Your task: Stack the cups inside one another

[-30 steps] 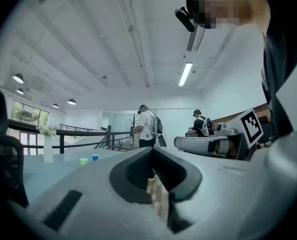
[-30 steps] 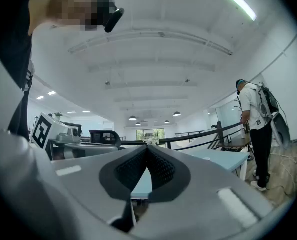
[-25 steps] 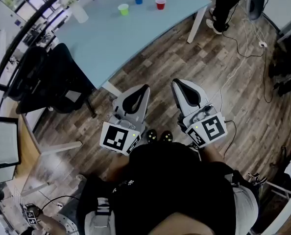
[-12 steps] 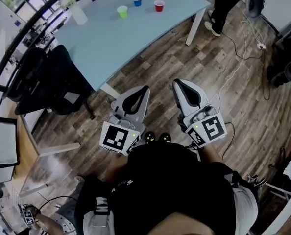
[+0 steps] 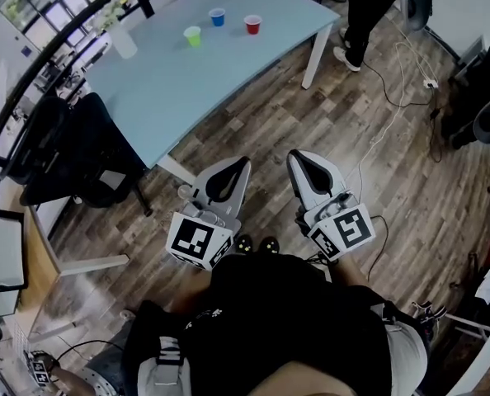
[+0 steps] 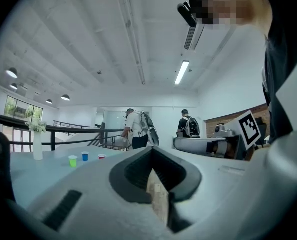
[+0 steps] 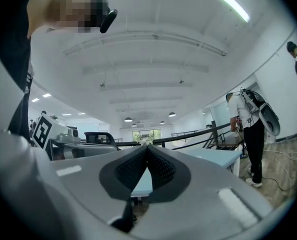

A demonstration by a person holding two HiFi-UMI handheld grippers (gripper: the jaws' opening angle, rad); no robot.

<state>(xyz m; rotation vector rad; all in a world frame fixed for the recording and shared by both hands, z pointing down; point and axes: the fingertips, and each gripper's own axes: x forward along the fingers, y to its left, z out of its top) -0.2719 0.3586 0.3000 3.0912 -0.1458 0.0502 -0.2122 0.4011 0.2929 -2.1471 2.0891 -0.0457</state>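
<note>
Underfoot, one floor of wooden planks (image 5: 253, 114) filled most of the head view. One pale blue table (image 5: 171, 89) stood at the far left, with one black chair (image 5: 72, 151) at its near left edge. One other person (image 5: 369, 7), seen only from the waist down, stood on the floor beyond the table's right end.

Two grippers were held level over the floor, close to the wearer's body and well apart from the table. They were the left gripper (image 5: 245, 162) and the right gripper (image 5: 294, 155), side by side and both pointing toward the far side. Each carried one marker cube, the left cube (image 5: 197, 242) and the right cube (image 5: 342, 232). Both pairs of jaws were clenched tip to tip, with nothing between them.

One clear vase (image 5: 123, 41) stood at the table's far left. Three cups stood on the far part of the table in a loose row, left to right: one green cup (image 5: 193, 35), one blue cup (image 5: 218, 17) and one red cup (image 5: 252, 25). They stood apart, none inside another. Each was upright, its mouth facing up and its long axis vertical.
</note>
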